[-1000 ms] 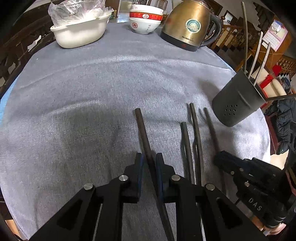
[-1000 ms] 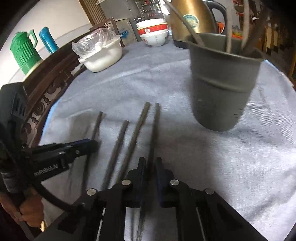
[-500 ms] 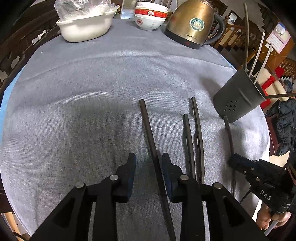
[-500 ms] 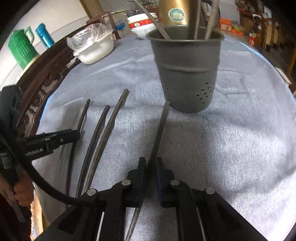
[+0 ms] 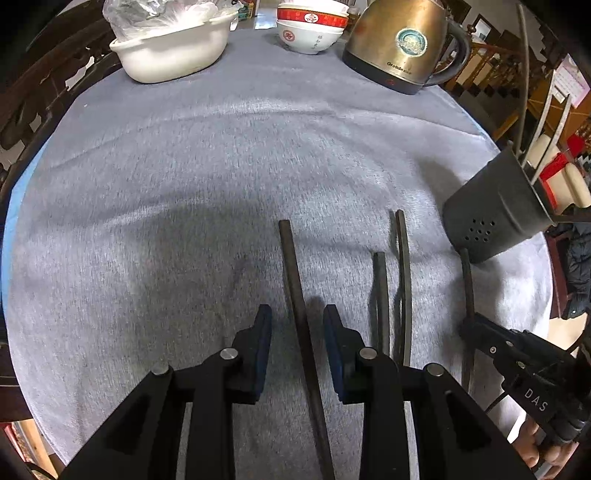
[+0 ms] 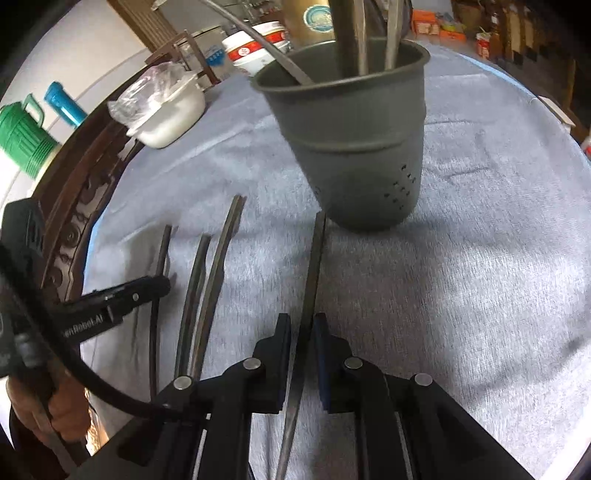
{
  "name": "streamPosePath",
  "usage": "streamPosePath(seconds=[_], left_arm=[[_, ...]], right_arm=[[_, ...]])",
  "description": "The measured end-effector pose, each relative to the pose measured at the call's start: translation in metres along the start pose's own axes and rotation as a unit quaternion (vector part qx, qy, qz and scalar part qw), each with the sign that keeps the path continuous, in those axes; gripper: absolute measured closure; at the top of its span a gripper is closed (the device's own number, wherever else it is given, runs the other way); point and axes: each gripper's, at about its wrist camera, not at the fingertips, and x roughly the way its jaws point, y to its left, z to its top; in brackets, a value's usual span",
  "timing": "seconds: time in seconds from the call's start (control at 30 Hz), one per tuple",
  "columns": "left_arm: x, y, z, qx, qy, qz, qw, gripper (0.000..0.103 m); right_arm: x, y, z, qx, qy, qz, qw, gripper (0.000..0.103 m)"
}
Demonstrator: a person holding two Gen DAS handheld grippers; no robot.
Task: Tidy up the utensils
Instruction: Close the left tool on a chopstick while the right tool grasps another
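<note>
Chopsticks lie on the grey cloth (image 5: pixel 184 184): four, counted. One (image 5: pixel 295 288) lies loose between the left gripper (image 5: pixel 297 321) fingers, which have opened off it since a second ago. Two (image 5: pixel 391 288) lie just right of those fingers. The right gripper (image 6: pixel 301 328) clamps the fourth (image 6: pixel 314 266), now swung until its tip touches the holder (image 6: pixel 354 147) ahead. Beyond stand one kettle (image 5: pixel 402 44), stacked bowls (image 5: pixel 310 29) and one basin (image 5: pixel 173 55).
</note>
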Motion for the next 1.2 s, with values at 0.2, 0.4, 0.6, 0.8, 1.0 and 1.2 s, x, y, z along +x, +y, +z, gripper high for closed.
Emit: streamPosePath(seconds=[0.2,0.4,0.6,0.8,1.0,1.2], left_arm=[[0.005,-0.008,0.006,0.010,-0.001,0.011,0.9999,0.094],[0.001,-0.008,0.003,0.004,-0.006,0.008,0.9999,0.096],[-0.007,-0.017,-0.011,0.038,-0.004,-0.003,0.9993,0.096],[-0.002,-0.014,-0.011,0.042,0.012,-0.010,0.9990,0.094],[-0.003,0.002,-0.003,0.020,0.011,-0.014,0.9996,0.070],[-0.001,0.005,0.003,0.018,0.013,-0.012,0.9997,0.070]], right_arm=[[0.006,0.013,0.006,-0.011,-0.025,-0.027,0.999,0.087],[0.007,0.019,0.003,-0.032,-0.040,-0.016,0.999,0.095],[0.006,0.030,-0.004,-0.048,-0.020,0.026,0.998,0.096],[0.011,0.034,-0.003,-0.051,0.007,0.008,0.999,0.092],[0.017,0.031,0.003,-0.035,0.024,0.010,0.999,0.092],[0.019,0.034,0.008,-0.042,0.012,-0.005,0.999,0.092]])
